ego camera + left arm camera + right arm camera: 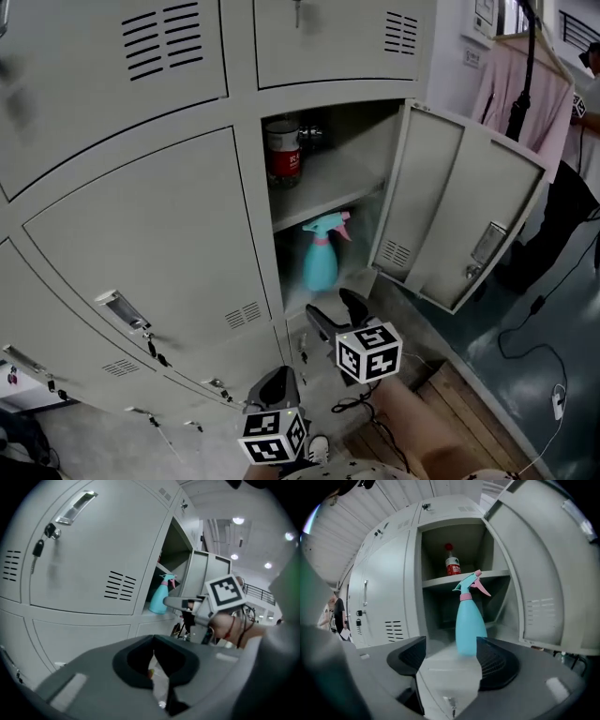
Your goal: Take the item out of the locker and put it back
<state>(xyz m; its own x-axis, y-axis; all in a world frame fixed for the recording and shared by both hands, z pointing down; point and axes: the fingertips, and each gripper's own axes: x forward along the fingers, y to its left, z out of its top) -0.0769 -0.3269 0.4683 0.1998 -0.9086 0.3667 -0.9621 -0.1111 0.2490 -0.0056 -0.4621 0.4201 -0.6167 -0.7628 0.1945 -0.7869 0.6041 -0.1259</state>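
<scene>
A light blue spray bottle (319, 258) (159, 599) (469, 625) with a pink trigger stands upright on the floor of the open locker's lower compartment. My right gripper (339, 314) (452, 651) is open just in front of the locker. The bottle's base lies beyond its spread jaws, and the pads do not touch it. In the left gripper view one of its fingers (178, 603) reaches toward the bottle. My left gripper (278, 384) (153, 656) hangs lower and to the left, shut, with nothing in it.
A red-labelled can (283, 152) (452, 566) stands on the upper shelf (328, 187). The locker door (459, 206) swings open to the right. Closed locker doors (141, 253) with keys fill the left. A person stands at the far right and a cable (525, 347) lies on the floor.
</scene>
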